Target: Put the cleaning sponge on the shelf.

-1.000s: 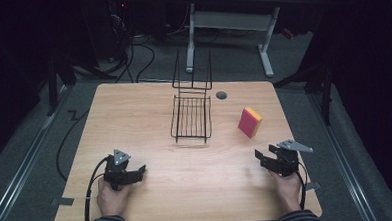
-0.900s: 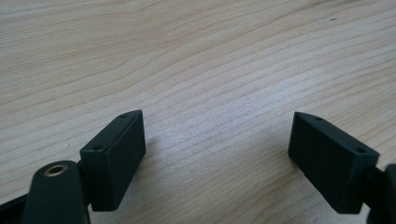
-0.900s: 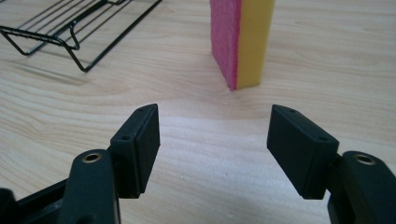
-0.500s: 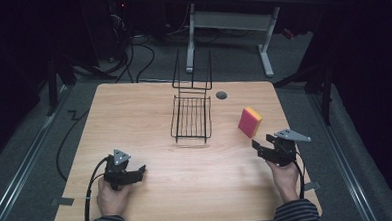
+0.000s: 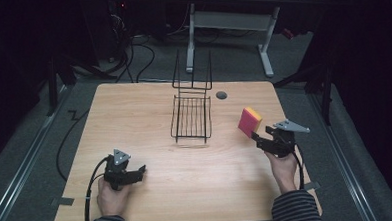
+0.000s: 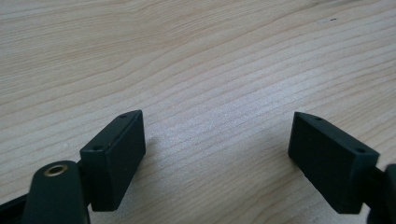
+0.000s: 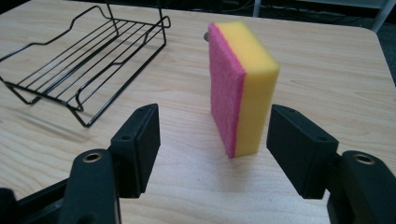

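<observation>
One sponge (image 5: 249, 121), one wire rack (image 5: 191, 117), two tongs: left (image 5: 139, 171), right (image 5: 255, 136).

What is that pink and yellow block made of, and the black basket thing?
The block looks like a kitchen sponge: soft yellow foam with tiny pores, plus a fuzzy pink scrubbing layer. The basket seems to be thin metal wire with a smooth, slightly shiny black coating.

The pale wooden table (image 5: 149, 112) shows fine grain under a smooth, matt finish. The yellow foam sponge with pink scouring face (image 7: 243, 86) looks soft and porous, its pink side rough. The black wire rack (image 7: 88, 60) is thin, slightly glossy metal. The right gripper (image 7: 212, 140) has matt black plastic pads.
</observation>
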Available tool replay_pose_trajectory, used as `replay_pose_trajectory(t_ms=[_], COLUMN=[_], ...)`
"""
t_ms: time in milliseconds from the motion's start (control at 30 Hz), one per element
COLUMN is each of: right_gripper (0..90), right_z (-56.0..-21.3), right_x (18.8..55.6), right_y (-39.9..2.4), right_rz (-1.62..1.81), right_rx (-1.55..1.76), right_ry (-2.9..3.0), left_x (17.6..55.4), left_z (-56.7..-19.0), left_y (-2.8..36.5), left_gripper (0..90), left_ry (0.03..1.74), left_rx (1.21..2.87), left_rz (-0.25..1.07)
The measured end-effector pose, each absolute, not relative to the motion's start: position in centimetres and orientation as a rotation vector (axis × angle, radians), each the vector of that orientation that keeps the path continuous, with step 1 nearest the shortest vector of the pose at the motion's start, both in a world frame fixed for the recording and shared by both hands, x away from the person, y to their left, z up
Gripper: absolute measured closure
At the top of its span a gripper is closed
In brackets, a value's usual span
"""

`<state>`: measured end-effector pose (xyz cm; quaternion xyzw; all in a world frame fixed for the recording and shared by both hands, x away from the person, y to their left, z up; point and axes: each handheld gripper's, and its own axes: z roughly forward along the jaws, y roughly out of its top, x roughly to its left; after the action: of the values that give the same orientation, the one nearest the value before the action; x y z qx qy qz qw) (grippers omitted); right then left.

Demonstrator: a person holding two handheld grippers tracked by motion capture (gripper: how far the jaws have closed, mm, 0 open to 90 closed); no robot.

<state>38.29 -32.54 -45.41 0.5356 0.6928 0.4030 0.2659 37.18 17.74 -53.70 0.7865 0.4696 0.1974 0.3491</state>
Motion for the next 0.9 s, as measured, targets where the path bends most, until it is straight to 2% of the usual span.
replay_pose_trajectory(t_ms=[400, 900], right_gripper=[33.8, 31.1], right_z=[-44.6, -46.4], right_x=[40.2, 42.3], right_y=[-32.9, -33.1], right_rz=[1.058, 1.054], right_rx=[1.470, 1.483], right_ry=[1.871, 1.881], left_x=[37.2, 37.2], left_z=[-53.7, -53.7], left_y=[17.7, 17.7], left_gripper=[19.3, 19.3], left_ry=[1.217, 1.217], left_rx=[2.038, 2.038], left_rz=[0.512, 0.512])
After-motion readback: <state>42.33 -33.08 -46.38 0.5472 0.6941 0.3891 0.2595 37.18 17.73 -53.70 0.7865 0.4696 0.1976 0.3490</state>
